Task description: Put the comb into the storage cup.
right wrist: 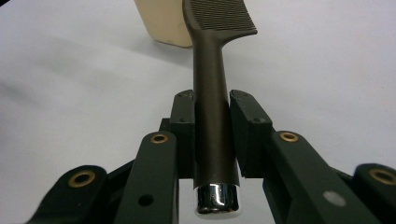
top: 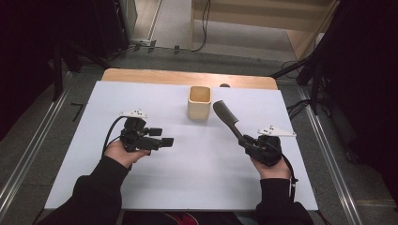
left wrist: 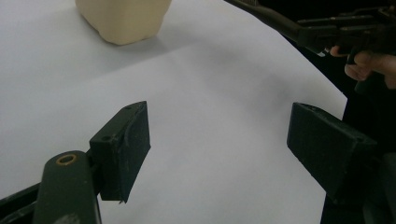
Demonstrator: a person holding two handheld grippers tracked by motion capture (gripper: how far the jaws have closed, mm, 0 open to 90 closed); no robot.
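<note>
One hand-held gripper (right wrist: 212, 140) clamps comb (right wrist: 212, 93) (handle).

Bright, evenly lit table (top: 187, 178), dark surroundings, soft shadows.

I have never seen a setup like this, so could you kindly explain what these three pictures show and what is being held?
There is no robot here: a person sits at a table and holds a hand-operated gripper in each hand. The high view looks down from above. The other two pictures come from small cameras riding on each gripper, looking along its black jaws. On the white surface stands a cream-coloured cup. The right gripper has its jaws shut on the handle of a dark comb, whose toothed end points toward the cup. The left gripper holds nothing, its jaws standing wide apart above the table.
</note>
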